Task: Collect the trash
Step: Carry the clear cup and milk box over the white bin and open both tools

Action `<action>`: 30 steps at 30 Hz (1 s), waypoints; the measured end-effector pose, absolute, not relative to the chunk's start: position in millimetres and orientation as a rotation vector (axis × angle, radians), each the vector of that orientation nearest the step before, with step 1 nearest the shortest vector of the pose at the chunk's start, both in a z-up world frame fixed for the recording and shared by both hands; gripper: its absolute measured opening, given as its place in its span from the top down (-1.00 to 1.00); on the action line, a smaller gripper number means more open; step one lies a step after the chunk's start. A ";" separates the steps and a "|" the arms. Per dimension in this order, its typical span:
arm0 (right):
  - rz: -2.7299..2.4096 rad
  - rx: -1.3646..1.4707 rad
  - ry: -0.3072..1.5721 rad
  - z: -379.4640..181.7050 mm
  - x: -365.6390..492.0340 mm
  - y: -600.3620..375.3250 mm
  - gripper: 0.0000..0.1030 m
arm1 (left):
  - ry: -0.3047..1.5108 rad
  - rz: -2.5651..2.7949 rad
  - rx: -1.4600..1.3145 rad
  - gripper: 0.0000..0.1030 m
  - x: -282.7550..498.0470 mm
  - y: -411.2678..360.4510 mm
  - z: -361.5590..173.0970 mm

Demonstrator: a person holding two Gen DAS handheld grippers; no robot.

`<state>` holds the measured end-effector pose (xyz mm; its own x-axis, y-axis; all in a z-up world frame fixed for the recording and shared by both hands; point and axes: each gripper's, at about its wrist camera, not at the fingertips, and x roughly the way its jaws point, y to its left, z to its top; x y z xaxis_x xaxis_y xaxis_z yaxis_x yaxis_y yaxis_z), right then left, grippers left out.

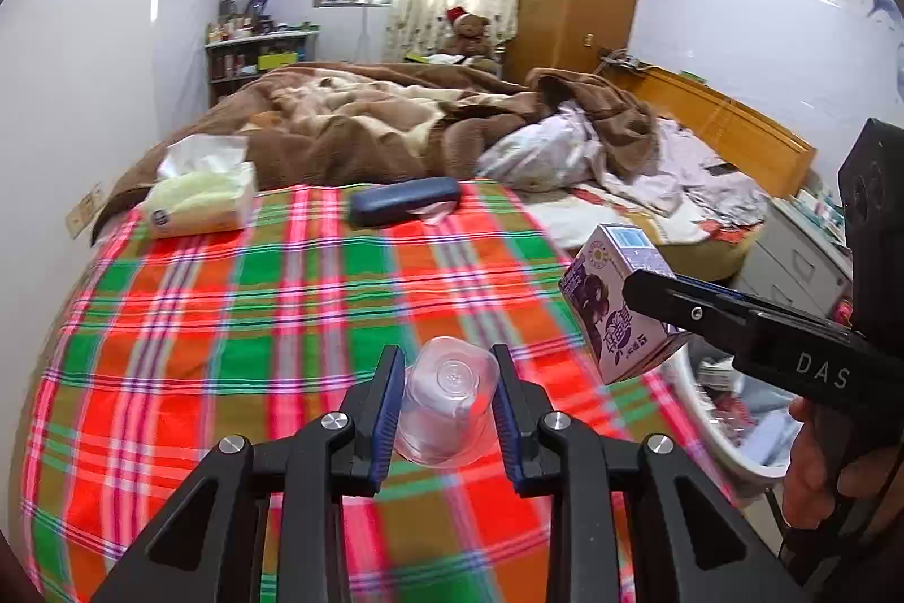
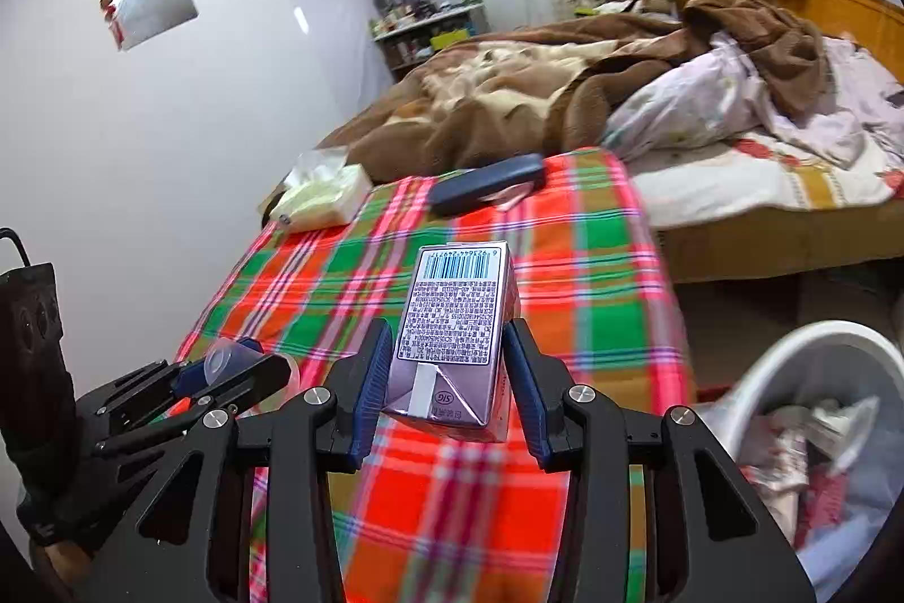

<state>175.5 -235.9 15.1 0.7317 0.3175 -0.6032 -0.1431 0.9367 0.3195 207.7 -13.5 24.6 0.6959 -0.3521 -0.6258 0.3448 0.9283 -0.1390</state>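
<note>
My left gripper (image 1: 449, 368) is shut on a clear plastic cup (image 1: 446, 399), held upside down above the plaid cloth (image 1: 226, 332). My right gripper (image 2: 449, 348) is shut on a purple drink carton (image 2: 452, 337), barcode side up. In the left wrist view the carton (image 1: 610, 315) hangs off the bed's right edge, pinched by the right gripper (image 1: 638, 286). In the right wrist view the left gripper (image 2: 237, 363) shows at the lower left, with the cup (image 2: 223, 360) between its fingers. A white bin (image 2: 751, 388) with trash inside stands low on the right, beside the bed.
On the plaid cloth lie a tissue pack (image 1: 198, 196) and a dark blue case (image 1: 404, 199). Behind them are a brown blanket (image 1: 350, 117), pale bedding and a wooden headboard (image 1: 729, 117). The white bin (image 1: 712, 411) also shows by the bed's right side. A wall runs along the left.
</note>
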 end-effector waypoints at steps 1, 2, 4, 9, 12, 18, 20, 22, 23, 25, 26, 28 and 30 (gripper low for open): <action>0.248 0.265 0.701 16.6 170.9 -243.0 0.17 | 0.696 -0.404 -0.005 0.40 203.4 -22.5 26.8; 0.235 0.268 0.693 18.3 165.1 -251.7 0.17 | 0.693 -0.413 -0.004 0.40 200.4 -28.2 28.1; 0.210 0.267 0.681 19.6 157.8 -262.8 0.17 | 0.685 -0.437 0.003 0.40 192.0 -44.0 32.1; 0.152 0.285 0.662 20.5 141.1 -294.0 0.17 | 0.667 -0.507 0.024 0.40 173.3 -87.5 39.7; 0.115 0.288 0.654 20.2 132.0 -310.6 0.17 | 0.659 -0.541 0.033 0.40 165.8 -109.2 41.8; 0.032 0.295 0.658 13.4 118.2 -343.0 0.17 | 0.673 -0.618 0.062 0.40 155.1 -156.1 39.2; 0.008 0.309 0.666 9.2 115.6 -352.9 0.17 | 0.682 -0.645 0.064 0.40 154.3 -170.0 36.1; -0.015 0.319 0.678 3.6 113.2 -363.6 0.17 | 0.696 -0.679 0.072 0.40 151.6 -186.7 31.0; -0.030 0.321 0.686 0.0 111.9 -368.8 0.17 | 0.701 -0.687 0.079 0.40 150.6 -193.8 28.3; -0.045 0.330 0.698 -4.8 110.0 -376.5 0.17 | 0.718 -0.713 0.090 0.40 149.2 -208.9 21.4; -0.055 0.336 0.706 -8.6 110.5 -380.5 0.17 | 0.724 -0.721 0.091 0.40 148.9 -214.2 18.9; -0.071 0.339 0.716 -12.2 107.4 -387.2 0.17 | 0.734 -0.737 0.105 0.40 148.5 -227.5 13.7; -0.084 0.346 0.732 -17.7 106.2 -394.5 0.17 | 0.750 -0.747 0.112 0.40 150.1 -237.1 7.8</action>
<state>106.2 -394.5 -17.7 0.7434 0.0443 -0.6674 0.1952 0.9400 0.2798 150.1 -237.1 7.8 0.4910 -0.5754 -0.6541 0.6520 0.7407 -0.1622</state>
